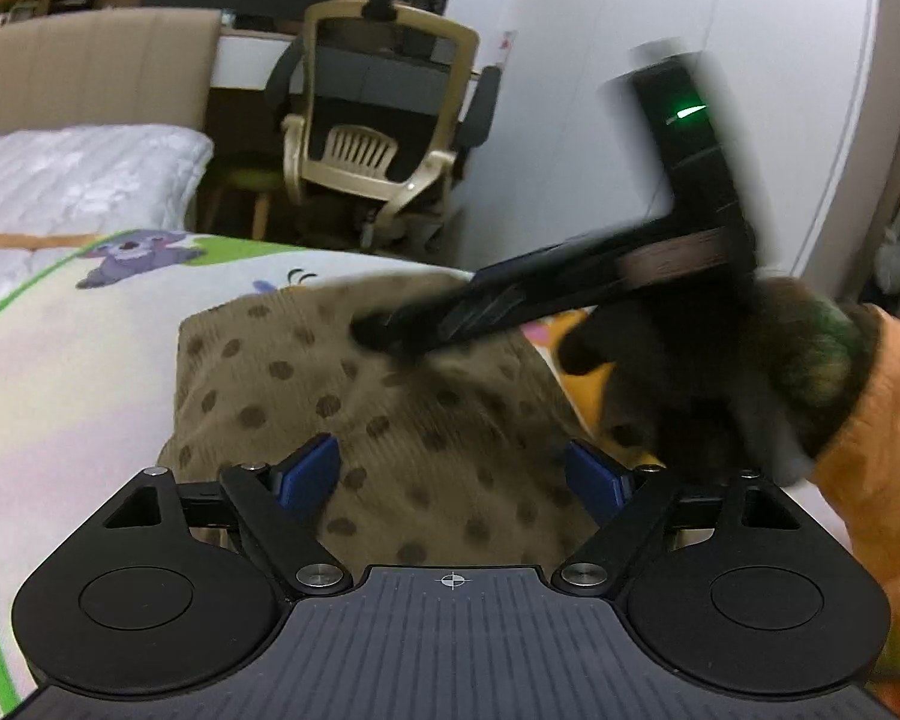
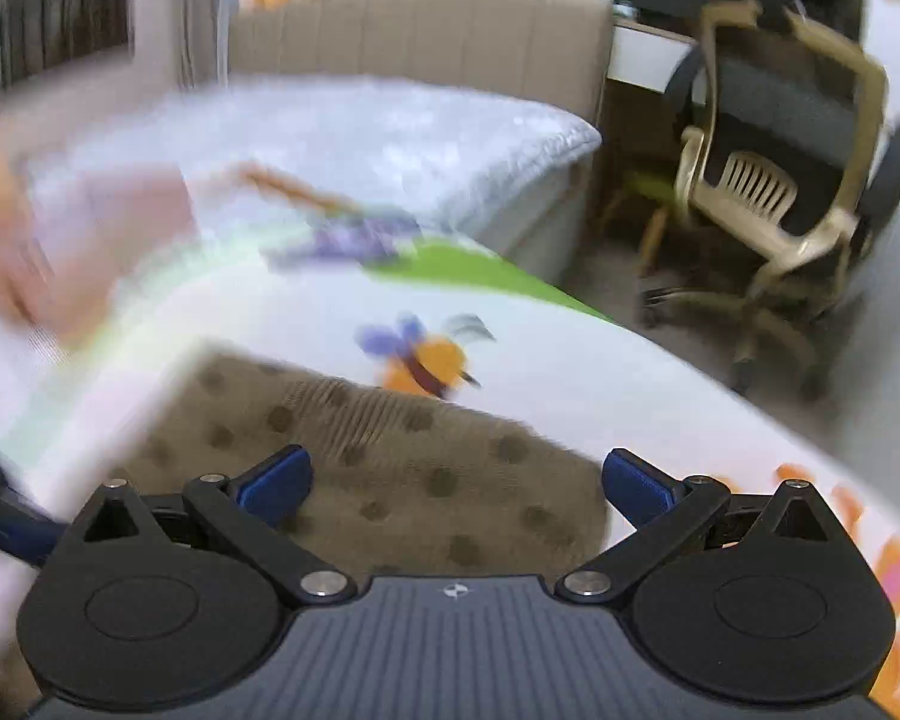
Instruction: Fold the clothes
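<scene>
Spotted brown cloth (image 1: 390, 420) lies flat on the mat (image 1: 78, 372) for folding, under left gripper (image 1: 453, 474) and right gripper (image 2: 453, 480), both let go, holding nothing.

In the left wrist view the right gripper (image 1: 384, 333) is smeared by motion, so how its jaws stand cannot be read there. The gloved hand (image 1: 720, 384) holding it is a dark blur at right, its orange sleeve (image 1: 882, 456) cut by the frame edge. The spotted brown garment (image 1: 342, 396) runs under the camera body at bottom. The right wrist view is blurred, worst at left, where a pale pink shape (image 2: 108, 240) cannot be identified.
</scene>
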